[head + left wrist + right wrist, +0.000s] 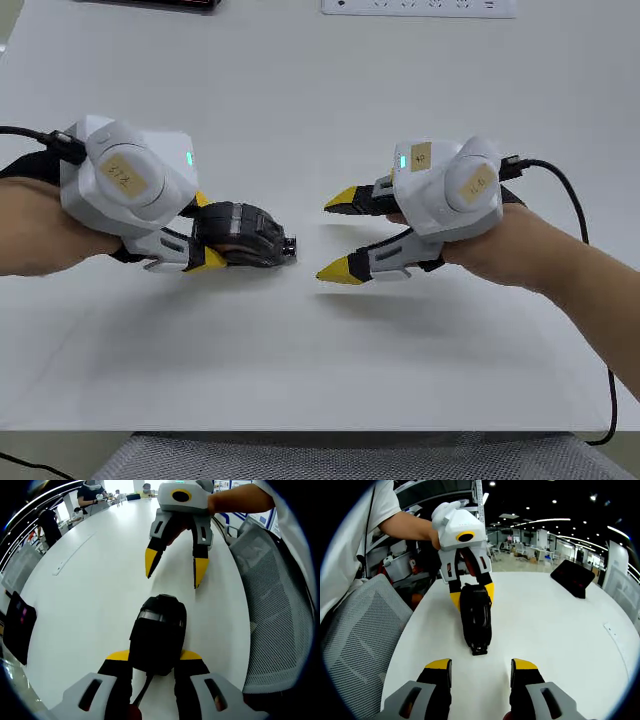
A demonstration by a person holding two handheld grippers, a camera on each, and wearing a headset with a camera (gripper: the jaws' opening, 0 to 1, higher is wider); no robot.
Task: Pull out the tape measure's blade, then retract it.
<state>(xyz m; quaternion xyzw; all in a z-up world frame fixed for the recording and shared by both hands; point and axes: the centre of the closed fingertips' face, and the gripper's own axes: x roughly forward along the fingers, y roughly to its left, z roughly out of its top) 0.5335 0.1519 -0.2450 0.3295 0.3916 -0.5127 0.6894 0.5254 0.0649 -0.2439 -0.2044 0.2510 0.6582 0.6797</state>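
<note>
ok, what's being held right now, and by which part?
The left tongs are shut on the black tape measure, gripping the sides of its case at the end away from the blade hook. The right tongs are open and hold nothing.

A white table (300, 90) with a smooth, matte top and a straight near edge carries the work. Near its middle, a black tape measure (243, 234) rests on the surface, its blade tip facing the right side and a soft shadow directly beneath it. At the far edge lies a white power strip (418, 7), its row of sockets facing up. Left of it, also at the far edge, sits a flat black device (572, 577). A black cable (611, 390) crosses the near right part of the table and drops over the edge.
</note>
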